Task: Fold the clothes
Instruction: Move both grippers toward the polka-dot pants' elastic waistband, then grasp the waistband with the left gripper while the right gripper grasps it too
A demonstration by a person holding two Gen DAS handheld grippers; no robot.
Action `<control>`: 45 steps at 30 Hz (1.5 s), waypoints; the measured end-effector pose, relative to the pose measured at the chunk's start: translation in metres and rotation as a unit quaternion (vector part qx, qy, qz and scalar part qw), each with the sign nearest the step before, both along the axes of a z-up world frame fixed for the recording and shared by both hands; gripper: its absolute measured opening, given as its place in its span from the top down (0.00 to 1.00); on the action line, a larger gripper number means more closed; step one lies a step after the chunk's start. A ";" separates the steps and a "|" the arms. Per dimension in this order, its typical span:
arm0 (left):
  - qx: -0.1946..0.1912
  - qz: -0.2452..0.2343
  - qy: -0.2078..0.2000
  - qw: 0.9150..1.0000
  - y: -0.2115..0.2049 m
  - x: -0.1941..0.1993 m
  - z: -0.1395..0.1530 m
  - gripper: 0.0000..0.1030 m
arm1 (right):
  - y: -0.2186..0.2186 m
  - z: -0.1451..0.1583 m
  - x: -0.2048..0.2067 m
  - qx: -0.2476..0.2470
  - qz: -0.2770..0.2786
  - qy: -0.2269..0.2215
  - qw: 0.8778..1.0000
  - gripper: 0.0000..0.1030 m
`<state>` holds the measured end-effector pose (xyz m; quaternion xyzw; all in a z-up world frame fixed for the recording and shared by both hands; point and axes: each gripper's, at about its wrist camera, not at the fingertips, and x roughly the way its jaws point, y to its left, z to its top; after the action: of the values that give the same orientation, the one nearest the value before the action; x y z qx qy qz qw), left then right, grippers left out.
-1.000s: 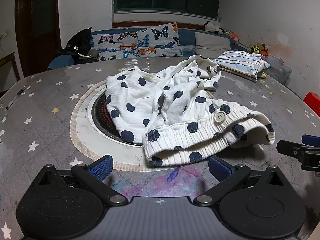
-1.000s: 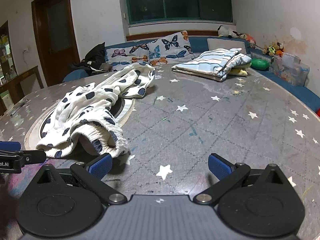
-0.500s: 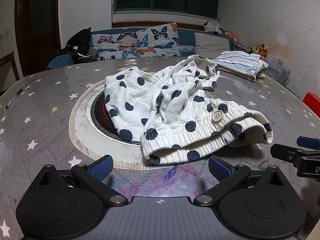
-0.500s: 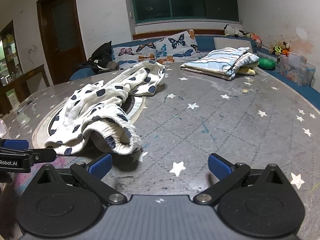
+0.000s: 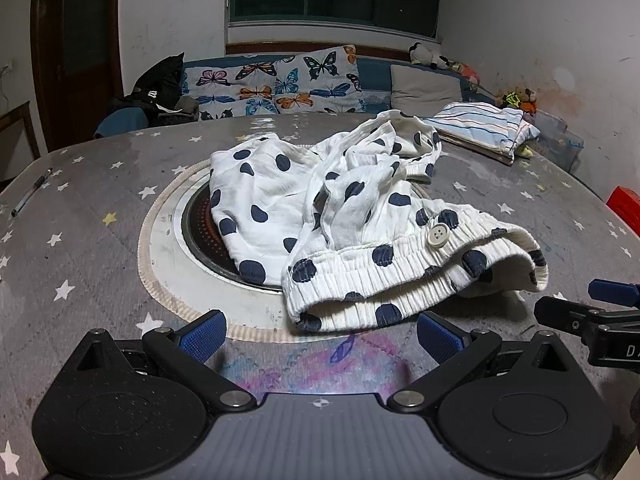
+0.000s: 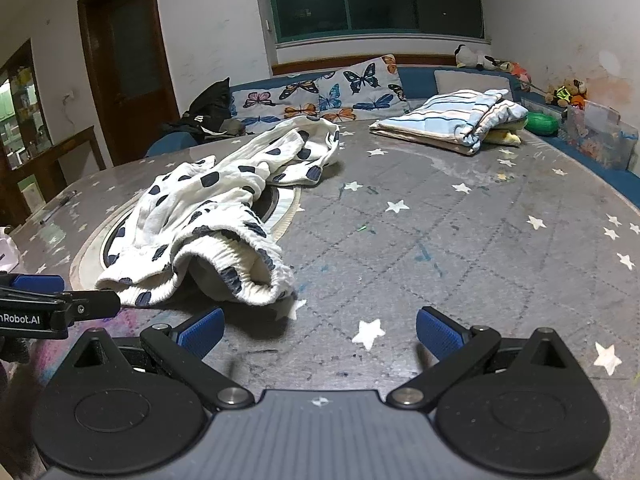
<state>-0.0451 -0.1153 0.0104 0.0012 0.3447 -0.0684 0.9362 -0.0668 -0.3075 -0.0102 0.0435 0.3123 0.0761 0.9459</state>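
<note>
I am working two hand-held grippers over a round grey bench [image 5: 80, 208] printed with small stars, and both have crept forward over the last second: the crumpled white trousers with navy dots [image 5: 320, 208] now fill more of each view, and the right gripper has swung leftward so the garment sits nearer its centre. I take this to mean I am in the approach, with no fold begun and nothing yet grasped. The trousers lie in a heap, partly over a round inset plate [image 5: 200, 236] in the middle of the bench, with the ribbed elastic waistband [image 5: 400, 280] and its pale button [image 5: 438, 235] turned toward me. The left gripper [image 5: 320, 334] hovers low and level just short of the waistband's left end, its fingers [image 5: 204, 334] spread wide apart and holding nothing. The right gripper [image 6: 320, 330] is at about the same height, also level, just short of the waistband's right corner, with its fingers [image 6: 202, 330] spread wide and empty. Each gripper shows at the edge of the other's view, so they sit side by side, near but apart. A folded blue-striped garment [image 6: 452, 120] rests at the far right of the bench, well away from the trousers, and a pen [image 5: 30, 194] lies near the left rim.
</note>
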 end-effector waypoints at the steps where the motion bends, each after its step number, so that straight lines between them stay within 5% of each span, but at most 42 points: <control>1: 0.000 0.000 0.000 1.000 -0.001 0.001 0.000 0.00 | 0.000 0.000 0.000 0.000 0.001 0.000 1.000 0.00; 27: -0.007 0.007 -0.022 1.000 0.007 0.034 0.011 0.01 | 0.008 0.001 0.017 0.004 0.022 0.006 1.000 0.03; 38: -0.043 -0.027 0.027 0.998 0.013 0.070 -0.005 0.33 | 0.022 0.004 0.032 -0.018 0.059 0.005 0.998 0.19; 45: -0.080 -0.048 0.042 0.995 0.018 0.074 -0.009 0.64 | 0.032 -0.002 0.037 -0.042 0.078 0.006 0.996 0.35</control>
<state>0.0292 -0.0977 0.0016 -0.0601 0.3766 -0.1405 0.9137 -0.0295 -0.2757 -0.0119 -0.0204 0.3232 0.1365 0.9362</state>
